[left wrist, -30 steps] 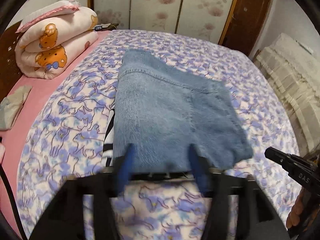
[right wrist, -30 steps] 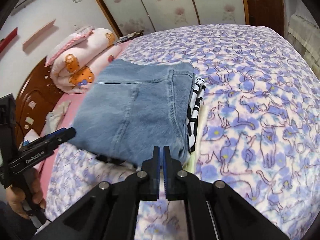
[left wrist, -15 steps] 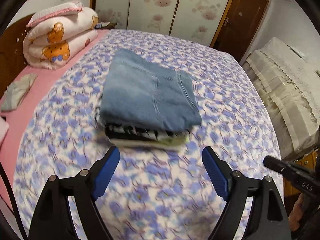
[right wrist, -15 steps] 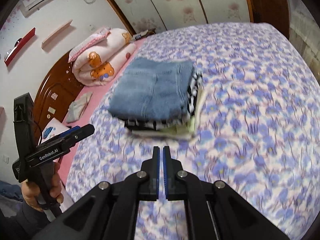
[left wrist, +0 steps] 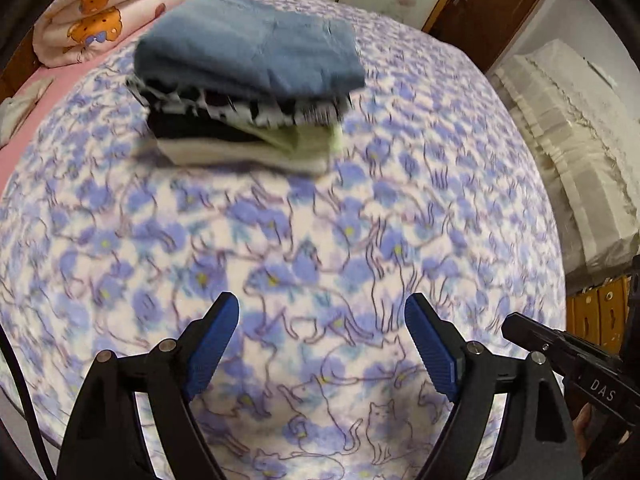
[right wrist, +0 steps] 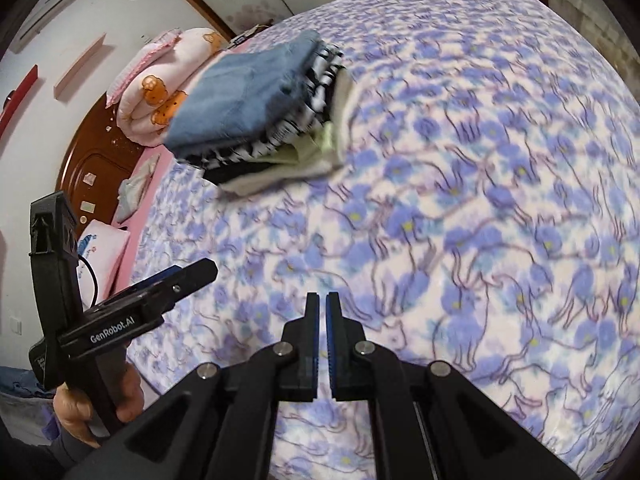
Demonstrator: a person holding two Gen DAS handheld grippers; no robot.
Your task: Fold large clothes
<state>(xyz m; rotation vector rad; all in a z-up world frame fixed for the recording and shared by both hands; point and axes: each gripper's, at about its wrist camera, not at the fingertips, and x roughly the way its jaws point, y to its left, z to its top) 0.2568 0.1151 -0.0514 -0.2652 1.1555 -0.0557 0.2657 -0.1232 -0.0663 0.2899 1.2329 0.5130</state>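
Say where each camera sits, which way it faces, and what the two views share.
Left wrist: rides the left gripper, looking down along its open blue fingers at the bedspread; the right gripper's tip pokes in at the right edge.
Right wrist: rides the right gripper, shut on nothing, facing the bed; the left gripper and the hand holding it show at left.
Shared: the folded stack with jeans on top, the rolled quilt, the bedspread.
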